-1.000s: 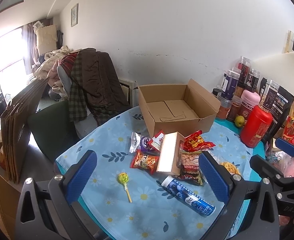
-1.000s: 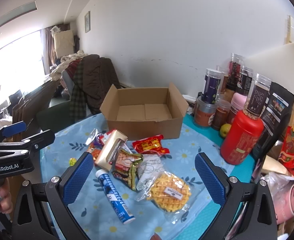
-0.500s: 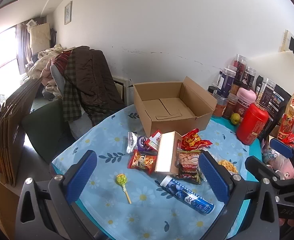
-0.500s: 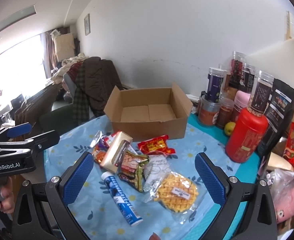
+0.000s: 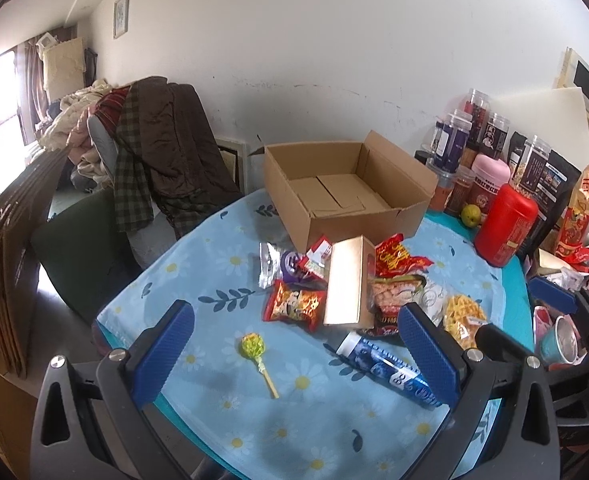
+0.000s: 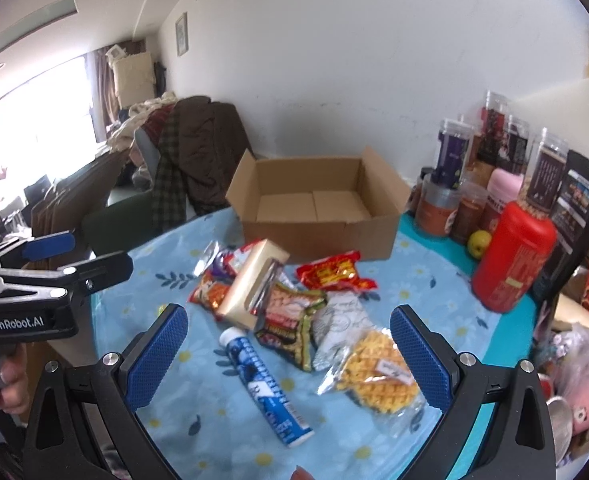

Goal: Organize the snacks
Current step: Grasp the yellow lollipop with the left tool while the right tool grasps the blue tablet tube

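Both my grippers hover above the tabletop (image 5: 198, 280), left gripper (image 5: 294, 344) and right gripper (image 6: 288, 354) with fingers spread, holding nothing. The snack pile (image 6: 294, 308) lies at 12 o'clock from both (lollipop (image 5: 254, 346) apart at 9 o'clock), just before the open cardboard box (image 5: 346, 192).

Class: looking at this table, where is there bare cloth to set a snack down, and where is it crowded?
Bare cloth lies left of the lollipop toward the table edge, and between the cardboard box and red canister. The box floor is bare. The snack pile around the gold box is crowded.
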Demonstrator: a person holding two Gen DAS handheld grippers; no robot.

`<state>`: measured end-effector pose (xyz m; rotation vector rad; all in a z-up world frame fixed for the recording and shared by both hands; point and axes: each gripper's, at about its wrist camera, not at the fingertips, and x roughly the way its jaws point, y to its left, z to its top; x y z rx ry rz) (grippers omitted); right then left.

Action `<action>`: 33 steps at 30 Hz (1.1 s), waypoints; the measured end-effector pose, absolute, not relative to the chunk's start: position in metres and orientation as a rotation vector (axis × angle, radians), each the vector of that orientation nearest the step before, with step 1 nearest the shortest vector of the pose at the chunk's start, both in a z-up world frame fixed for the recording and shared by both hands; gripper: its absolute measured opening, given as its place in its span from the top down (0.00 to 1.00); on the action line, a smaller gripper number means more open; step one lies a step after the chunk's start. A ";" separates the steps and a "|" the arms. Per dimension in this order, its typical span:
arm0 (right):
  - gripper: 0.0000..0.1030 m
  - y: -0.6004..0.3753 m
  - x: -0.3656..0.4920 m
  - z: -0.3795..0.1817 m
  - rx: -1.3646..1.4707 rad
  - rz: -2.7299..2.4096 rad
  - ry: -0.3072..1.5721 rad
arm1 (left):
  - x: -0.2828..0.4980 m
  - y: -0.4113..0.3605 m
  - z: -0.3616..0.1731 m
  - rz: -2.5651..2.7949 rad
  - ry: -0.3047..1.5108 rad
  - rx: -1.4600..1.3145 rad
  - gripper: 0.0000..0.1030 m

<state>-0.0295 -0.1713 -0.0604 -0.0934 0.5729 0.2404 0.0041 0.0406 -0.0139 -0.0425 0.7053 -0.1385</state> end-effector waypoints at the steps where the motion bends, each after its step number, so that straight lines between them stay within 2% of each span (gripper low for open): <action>1: 0.00 -0.170 -0.029 -0.064 -0.094 0.244 0.579 | 0.005 0.042 -0.017 -0.143 0.711 -0.045 0.00; 6: 0.06 -0.164 -0.027 -0.081 -0.090 0.266 0.618 | 0.006 0.050 -0.032 -0.169 0.725 -0.057 0.00; 20: 0.38 -0.151 0.003 -0.143 -0.096 0.353 0.804 | 0.015 0.063 -0.082 -0.183 0.845 -0.066 0.00; 28: 0.53 -0.150 0.018 -0.170 -0.102 0.363 0.894 | 0.034 0.062 -0.103 -0.176 0.872 -0.071 0.00; 31: 0.54 -0.150 0.022 -0.175 -0.100 0.356 0.907 | 0.044 0.061 -0.113 -0.163 0.894 -0.054 0.07; 33: 0.57 -0.151 0.025 -0.178 -0.095 0.351 0.916 | 0.051 0.062 -0.121 -0.168 0.913 -0.058 0.23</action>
